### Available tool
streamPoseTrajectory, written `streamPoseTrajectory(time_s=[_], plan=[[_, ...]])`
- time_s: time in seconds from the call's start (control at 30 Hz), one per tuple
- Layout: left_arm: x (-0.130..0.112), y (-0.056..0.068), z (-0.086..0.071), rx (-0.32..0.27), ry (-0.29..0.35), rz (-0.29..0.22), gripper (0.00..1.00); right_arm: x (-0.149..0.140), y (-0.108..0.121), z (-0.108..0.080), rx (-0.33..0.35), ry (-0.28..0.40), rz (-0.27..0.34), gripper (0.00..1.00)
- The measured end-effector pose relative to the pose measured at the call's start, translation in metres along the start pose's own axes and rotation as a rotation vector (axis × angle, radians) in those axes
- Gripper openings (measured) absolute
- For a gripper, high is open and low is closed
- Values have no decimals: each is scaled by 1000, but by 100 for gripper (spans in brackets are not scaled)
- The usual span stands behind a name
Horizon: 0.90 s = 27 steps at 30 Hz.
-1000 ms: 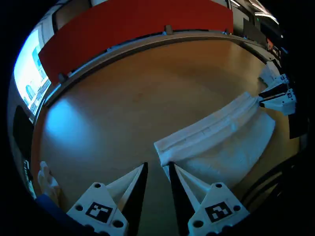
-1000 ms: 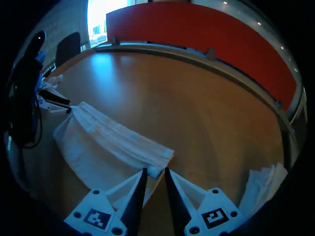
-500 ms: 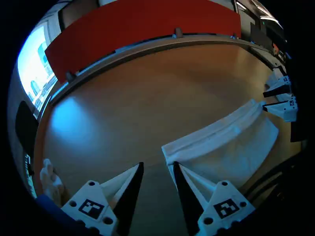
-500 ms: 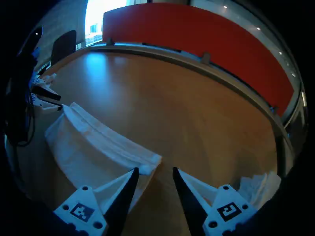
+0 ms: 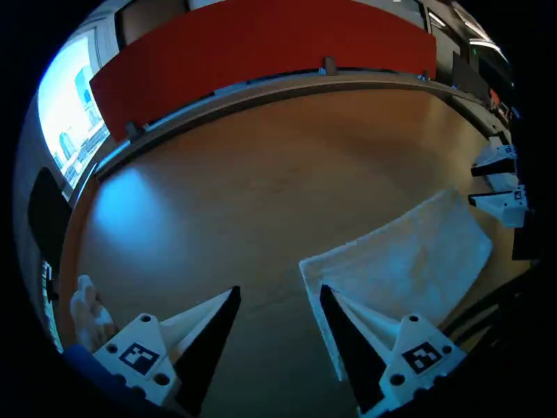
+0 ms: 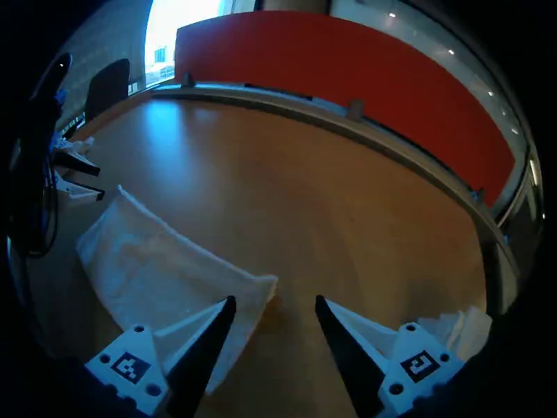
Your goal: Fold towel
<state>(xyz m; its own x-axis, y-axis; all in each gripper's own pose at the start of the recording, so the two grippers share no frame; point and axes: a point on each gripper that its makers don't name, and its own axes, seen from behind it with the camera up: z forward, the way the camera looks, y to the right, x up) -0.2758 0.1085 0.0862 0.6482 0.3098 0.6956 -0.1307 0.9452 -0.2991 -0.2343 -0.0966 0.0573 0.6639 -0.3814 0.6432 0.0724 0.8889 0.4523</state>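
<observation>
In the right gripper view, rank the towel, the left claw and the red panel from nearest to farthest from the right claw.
1. Towel, lower left, beside the right claw's finger.
2. Left claw, far left, past the towel's other end.
3. Red panel, top, at the back.

The white folded towel point(image 5: 411, 265) is soft cloth with a matt, slightly rough weave. The smooth orange-brown wooden table top point(image 5: 244, 188) under it has a light sheen at the far left. The far red flat screen point(image 5: 264, 49) looks matt, and the left gripper point(image 5: 278, 289) is smooth white plastic.
</observation>
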Motion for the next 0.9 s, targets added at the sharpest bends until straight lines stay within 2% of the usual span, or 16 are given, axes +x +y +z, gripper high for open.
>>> streamPoseTrajectory(time_s=[0.13, 0.3, 0.5, 0.9], plan=[[-1, 0, -3, -3, 2, 0, 94, 1, -2, -4, 6, 5, 4, 89], [-4, 3, -9, -14, 1, -10, 94, -4, -5, -11, 13, 3, 7, 89], [-14, 6, -24, -21, 1, -21, 93, -14, -12, -24, 26, 3, 9, 89], [-54, 16, -55, -22, -18, -78, 94, -36, -25, -59, 40, 13, 17, 89]])
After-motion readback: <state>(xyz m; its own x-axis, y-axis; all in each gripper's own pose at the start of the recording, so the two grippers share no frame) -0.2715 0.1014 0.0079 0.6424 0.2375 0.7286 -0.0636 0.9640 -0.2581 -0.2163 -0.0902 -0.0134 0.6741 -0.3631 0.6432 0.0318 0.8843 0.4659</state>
